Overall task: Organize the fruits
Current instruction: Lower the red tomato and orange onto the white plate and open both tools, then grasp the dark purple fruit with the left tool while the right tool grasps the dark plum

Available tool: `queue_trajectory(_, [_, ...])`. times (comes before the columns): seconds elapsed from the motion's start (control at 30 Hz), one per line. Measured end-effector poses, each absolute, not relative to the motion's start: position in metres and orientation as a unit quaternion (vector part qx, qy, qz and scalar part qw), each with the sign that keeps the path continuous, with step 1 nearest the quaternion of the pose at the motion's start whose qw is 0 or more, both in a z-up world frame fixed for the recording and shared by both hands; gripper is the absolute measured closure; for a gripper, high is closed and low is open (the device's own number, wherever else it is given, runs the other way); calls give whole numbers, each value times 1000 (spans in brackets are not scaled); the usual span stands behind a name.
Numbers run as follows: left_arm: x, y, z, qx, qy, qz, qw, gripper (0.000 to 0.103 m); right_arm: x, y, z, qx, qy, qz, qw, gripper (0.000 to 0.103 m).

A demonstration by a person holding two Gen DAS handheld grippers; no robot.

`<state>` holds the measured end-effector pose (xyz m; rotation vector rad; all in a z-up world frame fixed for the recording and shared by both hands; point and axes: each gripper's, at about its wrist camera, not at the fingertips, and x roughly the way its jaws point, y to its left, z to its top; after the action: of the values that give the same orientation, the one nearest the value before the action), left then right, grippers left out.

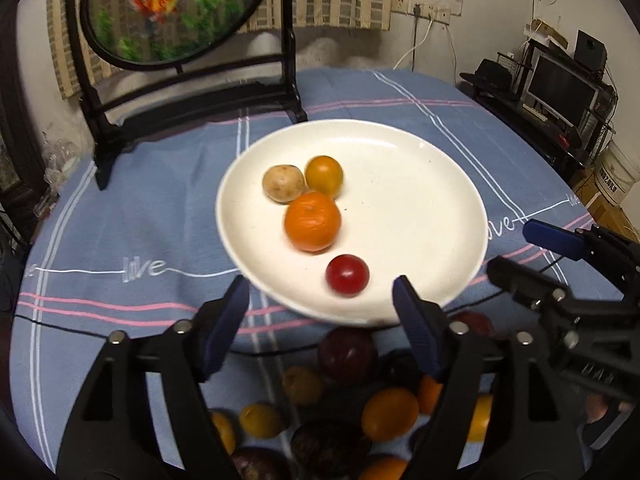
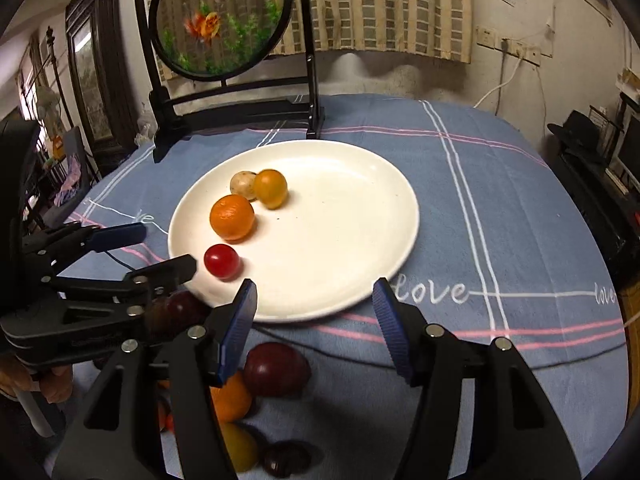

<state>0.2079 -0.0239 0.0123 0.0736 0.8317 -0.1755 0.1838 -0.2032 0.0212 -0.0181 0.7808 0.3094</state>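
A: Ahead of your left hand-held gripper (image 1: 320, 300), what do you have under you?

B: You're over a table (image 2: 500, 208) under a blue checked cloth with white and pink lines. At its far edge stands a round goldfish screen (image 2: 220, 20) in a black frame, with a striped curtain (image 2: 380, 8) and a scuffed wall behind.

A: And the fruit count?

B: Four pieces on the white plate (image 1: 420, 200) just beyond your fingertips: one red tomato (image 1: 347, 274) nearest you, one orange (image 1: 313, 222), one yellow-orange fruit (image 1: 324, 176) and one pale speckled fruit (image 1: 283, 183), the last three touching. The loose pile (image 1: 360, 400) lies below your jaws, on the cloth; it's too hidden and blurred to count.

A: The grippers?

B: Your left jaws stand wide, nothing between them, the tomato just beyond. Your right hand-held gripper (image 2: 314, 300) is also parted and empty, over the plate's near rim.

A: Anything in the way?

B: A thin black cable (image 2: 340, 354) crosses the cloth between plate and pile, and each gripper sits close beside the other.
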Motion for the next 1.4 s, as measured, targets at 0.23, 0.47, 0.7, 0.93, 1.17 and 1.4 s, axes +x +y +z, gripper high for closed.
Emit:
queue_trajectory(0.23, [169, -9, 21, 40, 396, -81, 914, 20, 144, -212, 24, -1, 381, 152, 912, 43])
queue_trajectory(0.47, [125, 10, 17, 41, 397, -74, 914, 19, 106, -215, 13, 12, 395, 156, 905, 43])
queue_trajectory(0.7, [98, 30, 3, 31, 407, -54, 911, 18, 77, -215, 2, 3, 402, 150, 903, 43])
queue_trajectory(0.93, [89, 45, -14, 29, 422, -42, 905, 18, 64, -216, -7, -4, 416, 155, 896, 43])
queue_trajectory(1.17, [91, 47, -27, 28, 436, -39, 898, 18, 64, -219, -16, 11, 428, 157, 890, 43])
queue_trajectory(1.4, [110, 46, -40, 9, 463, -38, 886, 18, 66, -221, -19, 12, 431, 160, 888, 43])
